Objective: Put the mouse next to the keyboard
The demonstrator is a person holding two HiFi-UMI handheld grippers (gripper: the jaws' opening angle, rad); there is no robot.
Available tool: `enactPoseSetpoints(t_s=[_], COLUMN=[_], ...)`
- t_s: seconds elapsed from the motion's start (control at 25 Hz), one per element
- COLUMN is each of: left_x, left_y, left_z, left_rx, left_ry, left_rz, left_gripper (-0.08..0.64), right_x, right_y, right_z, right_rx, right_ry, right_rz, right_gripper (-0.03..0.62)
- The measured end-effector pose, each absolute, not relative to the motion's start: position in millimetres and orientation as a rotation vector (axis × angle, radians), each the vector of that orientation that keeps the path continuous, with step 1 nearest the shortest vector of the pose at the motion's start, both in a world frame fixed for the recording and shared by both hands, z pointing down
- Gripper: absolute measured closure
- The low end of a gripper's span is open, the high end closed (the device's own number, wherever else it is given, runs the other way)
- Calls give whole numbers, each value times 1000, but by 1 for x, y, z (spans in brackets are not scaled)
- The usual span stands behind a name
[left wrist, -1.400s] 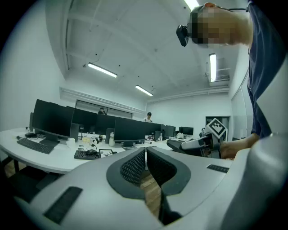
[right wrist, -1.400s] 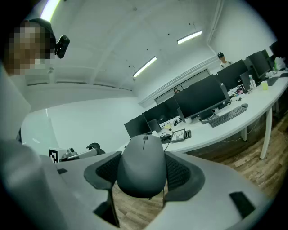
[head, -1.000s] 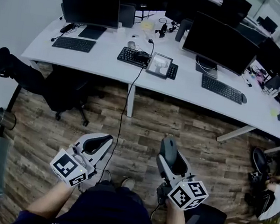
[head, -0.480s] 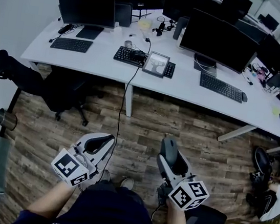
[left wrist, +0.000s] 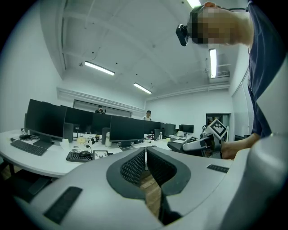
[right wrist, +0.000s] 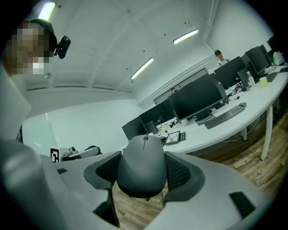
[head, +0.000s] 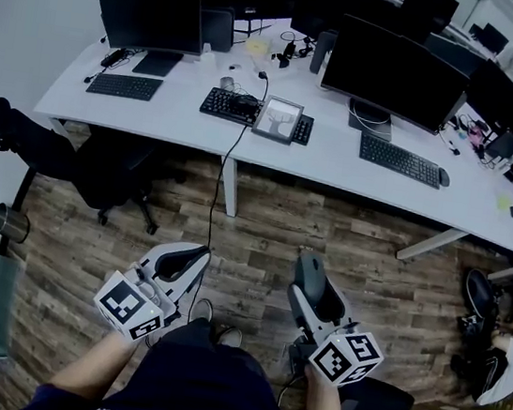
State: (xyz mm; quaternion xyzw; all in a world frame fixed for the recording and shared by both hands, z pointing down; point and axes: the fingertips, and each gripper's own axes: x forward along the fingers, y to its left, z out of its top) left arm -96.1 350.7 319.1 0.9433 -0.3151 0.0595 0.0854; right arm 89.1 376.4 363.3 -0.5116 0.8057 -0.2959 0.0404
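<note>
Wood-plank flooring (head: 326,247) lies between the person and a long white desk (head: 337,173) that curves across the far side of the head view, and both grippers are held low over that floor, well short of the desk's near edge. The right gripper (head: 312,283) is clenched on a dark grey mouse (right wrist: 140,164). In the right gripper view the mouse sits squarely between the two ribbed pads (right wrist: 177,173), its rounded back up and its wheel end pointing away toward the desk. The left gripper (head: 187,261) is just beside it on the person's left and carries nothing: in its own view the jaws meet at their tips, with only floor showing through the hollow behind them. Three keyboards lie along the desk, well apart from the mouse: a left keyboard (head: 123,86) near the left end in front of a dark monitor (head: 152,16), a middle keyboard (head: 228,105) with a small framed picture (head: 278,118) propped at its right end, and a right keyboard (head: 400,160) close to the near edge before a larger monitor (head: 395,65). A thin cable (head: 216,194) hangs from the desk's near edge down to the floor, and a black office chair (head: 74,155) stands under the left end.
</note>
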Motion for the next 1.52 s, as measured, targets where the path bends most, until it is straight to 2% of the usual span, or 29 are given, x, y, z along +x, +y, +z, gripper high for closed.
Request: enactPoseSetpoints(t_s=[0.6,1.52], left_x=[-94,-136], left_y=[304,167], left_z=[328,348], left_rx=[2802,2764], left_ry=[-932,-900], left_rz=[174,150], left_gripper=[526,526], right_x=[97,55], right_y=[335,203], right_z=[376,389], right_rx=[-1596,-1649], right_ry=[2461,2463], right_rz=[-934,-979], right_gripper=[292,293])
